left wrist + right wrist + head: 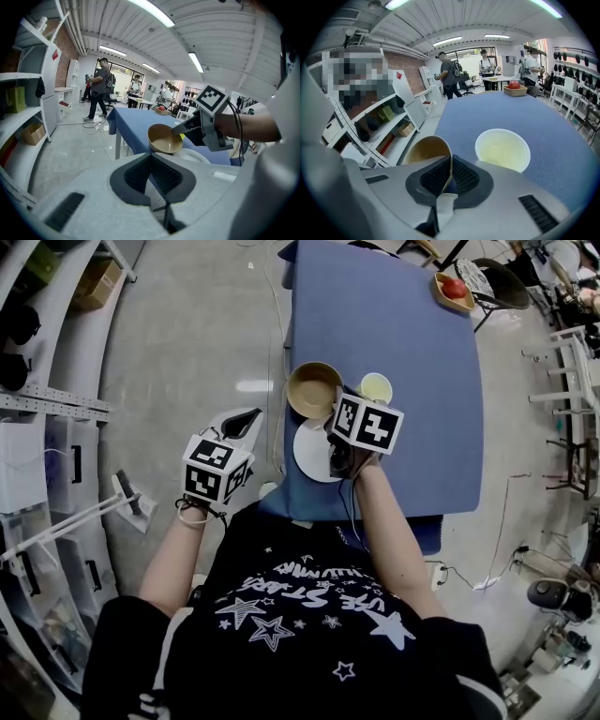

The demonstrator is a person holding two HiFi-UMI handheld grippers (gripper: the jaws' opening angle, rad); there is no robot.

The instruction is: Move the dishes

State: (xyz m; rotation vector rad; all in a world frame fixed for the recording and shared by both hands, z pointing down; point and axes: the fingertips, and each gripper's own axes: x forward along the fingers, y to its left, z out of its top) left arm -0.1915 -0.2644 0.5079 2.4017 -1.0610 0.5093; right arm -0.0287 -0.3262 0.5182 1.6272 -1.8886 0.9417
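A grey concrete floor [187,343] fills the upper left of the head view. White shelving [37,521] curves down the left edge, and a blue-covered table [403,362] stands at upper centre. In the left gripper view, long strip lights [150,11] run along a white ribbed ceiling [117,28]. A brick wall [65,51] rises at left, and a cardboard box [33,133] sits on a shelf.

The counter [394,343] is plain blue. The big bowl [313,388] is brown, the small bowl [376,386] is pale yellow and the plate [307,460] is white.
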